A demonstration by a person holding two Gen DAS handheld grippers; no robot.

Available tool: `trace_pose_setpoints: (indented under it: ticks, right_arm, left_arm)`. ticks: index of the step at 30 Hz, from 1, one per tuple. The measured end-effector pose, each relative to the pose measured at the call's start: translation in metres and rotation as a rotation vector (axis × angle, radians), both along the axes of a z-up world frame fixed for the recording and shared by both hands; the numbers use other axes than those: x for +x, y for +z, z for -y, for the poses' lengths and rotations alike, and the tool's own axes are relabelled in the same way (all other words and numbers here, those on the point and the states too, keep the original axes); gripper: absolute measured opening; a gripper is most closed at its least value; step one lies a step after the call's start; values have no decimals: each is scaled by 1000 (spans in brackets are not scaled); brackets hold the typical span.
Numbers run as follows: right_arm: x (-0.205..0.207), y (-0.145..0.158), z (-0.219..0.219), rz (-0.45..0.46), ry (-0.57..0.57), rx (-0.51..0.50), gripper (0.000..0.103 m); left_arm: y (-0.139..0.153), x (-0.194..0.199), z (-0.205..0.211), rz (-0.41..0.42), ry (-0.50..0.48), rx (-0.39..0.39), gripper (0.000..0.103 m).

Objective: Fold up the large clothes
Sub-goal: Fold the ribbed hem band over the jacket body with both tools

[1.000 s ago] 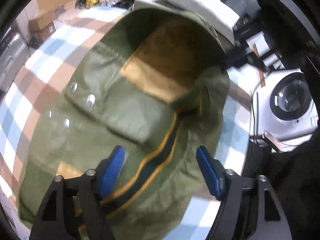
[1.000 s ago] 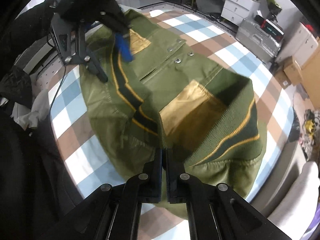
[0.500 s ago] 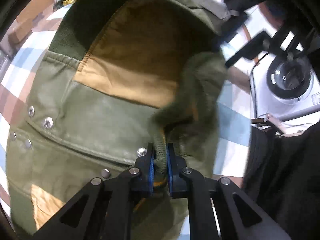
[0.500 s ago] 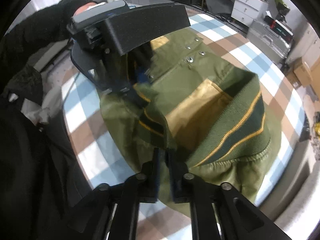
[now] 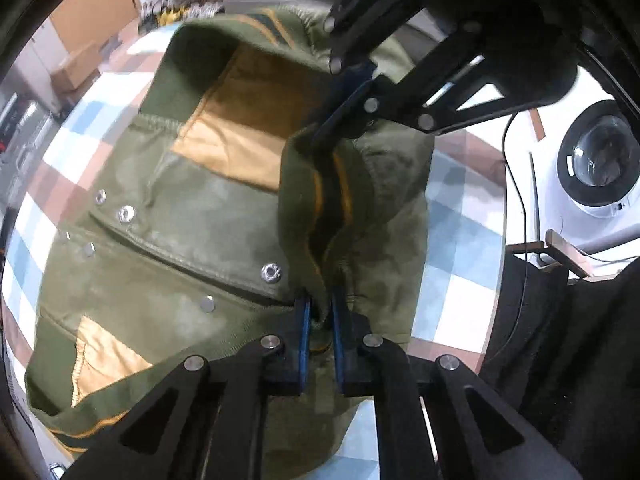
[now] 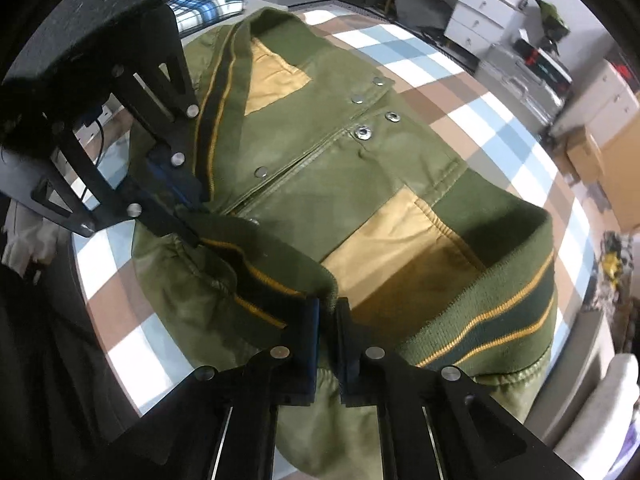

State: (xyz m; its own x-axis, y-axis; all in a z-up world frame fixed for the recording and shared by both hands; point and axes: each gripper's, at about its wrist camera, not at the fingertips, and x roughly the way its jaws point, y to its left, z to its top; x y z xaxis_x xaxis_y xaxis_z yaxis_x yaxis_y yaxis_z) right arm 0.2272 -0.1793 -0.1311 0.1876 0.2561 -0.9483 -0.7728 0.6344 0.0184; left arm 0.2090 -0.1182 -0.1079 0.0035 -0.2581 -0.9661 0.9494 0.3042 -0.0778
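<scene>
Left wrist view: the left gripper (image 5: 319, 312) pinches the striped ribbed band of the green jacket (image 5: 168, 280), which lies on the checked table (image 5: 460, 240); a washing machine (image 5: 600, 168) stands beyond the jacket.

Right wrist view: the right gripper (image 6: 327, 320) pinches the same band beside the tan lining (image 6: 400, 248). The fold is just gripped; next, both likely carry the band across the jacket. White drawers (image 6: 480, 12) stand beyond it.

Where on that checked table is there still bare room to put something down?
The green jacket fills the middle. Bare checked tablecloth shows beyond its snap-button side, toward the white drawers, and in a narrower strip toward the washing machine. Around both grippers, it is crowded.
</scene>
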Motion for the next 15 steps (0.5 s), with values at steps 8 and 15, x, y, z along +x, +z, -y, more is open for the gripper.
trace_pose_setpoints:
  ticks: [8, 15]
  right_arm:
    - [-17, 22, 20, 36, -82, 125, 3]
    - [-33, 49, 37, 113, -160, 233, 3]
  left_arm:
    - [-25, 18, 5, -129, 124, -97, 27]
    - [-34, 9, 16, -112, 75, -114, 19]
